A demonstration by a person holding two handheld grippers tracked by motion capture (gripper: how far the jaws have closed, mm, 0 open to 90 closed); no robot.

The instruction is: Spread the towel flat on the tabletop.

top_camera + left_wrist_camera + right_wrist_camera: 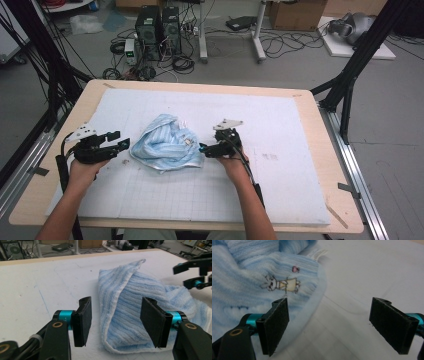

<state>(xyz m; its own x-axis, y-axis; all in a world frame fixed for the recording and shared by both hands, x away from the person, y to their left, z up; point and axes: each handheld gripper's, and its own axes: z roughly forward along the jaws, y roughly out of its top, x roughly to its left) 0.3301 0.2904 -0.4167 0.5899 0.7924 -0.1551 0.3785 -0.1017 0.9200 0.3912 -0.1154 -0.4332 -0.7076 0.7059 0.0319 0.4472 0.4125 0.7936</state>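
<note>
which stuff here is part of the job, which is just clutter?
In play: blue towel, left gripper, right gripper, both open beside it, white mat.
Clutter: computer towers, floor cables, cardboard box.

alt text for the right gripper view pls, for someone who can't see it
A crumpled light blue striped towel with a small embroidered rabbit and a white label lies on a white mat. The right gripper hangs at the towel's edge, its two black jaws wide open and holding nothing.
</note>
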